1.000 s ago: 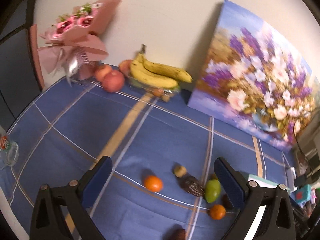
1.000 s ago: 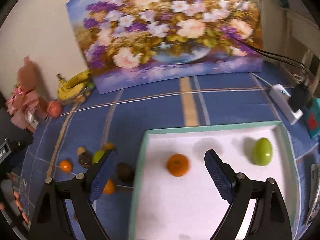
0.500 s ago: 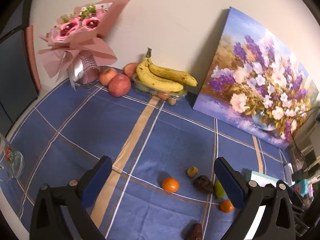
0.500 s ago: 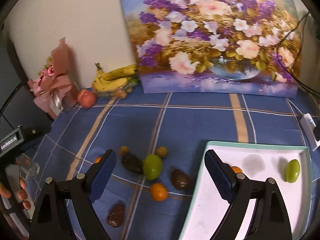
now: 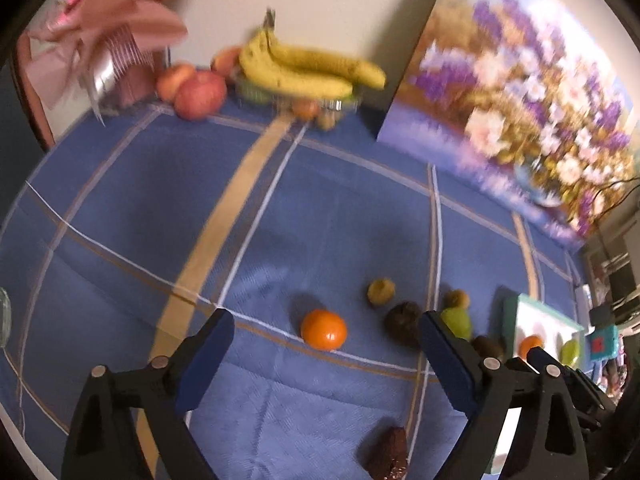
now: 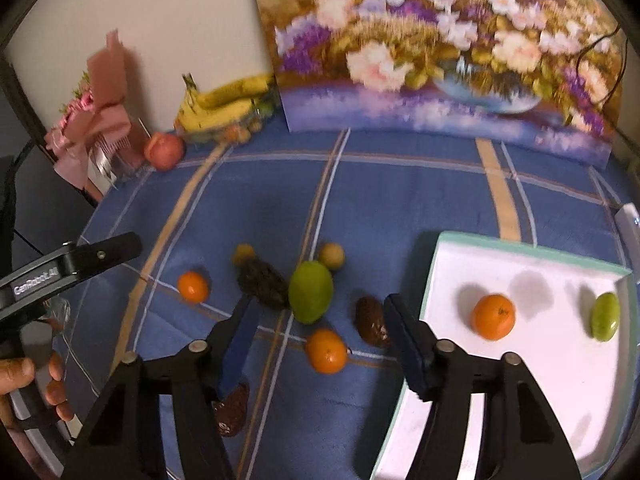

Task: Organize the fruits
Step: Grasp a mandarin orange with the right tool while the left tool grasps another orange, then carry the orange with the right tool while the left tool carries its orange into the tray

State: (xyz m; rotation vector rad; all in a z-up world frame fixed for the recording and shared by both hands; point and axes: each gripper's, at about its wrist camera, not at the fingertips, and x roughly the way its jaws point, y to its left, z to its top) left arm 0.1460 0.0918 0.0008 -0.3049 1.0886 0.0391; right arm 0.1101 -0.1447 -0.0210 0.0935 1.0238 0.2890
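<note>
Our right gripper [image 6: 320,336] hangs with jaws wide apart and empty over a loose orange [image 6: 326,351] on the blue cloth, just left of the white tray [image 6: 532,256]. We should drop straight down, centre the fruit between the pads and close gently so it cannot roll. Our left gripper [image 5: 324,344] is likewise spread and holding nothing.

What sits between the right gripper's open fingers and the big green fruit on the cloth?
Right wrist view: one orange lies between the right gripper and the green fruit, otherwise bare blue cloth.
</note>
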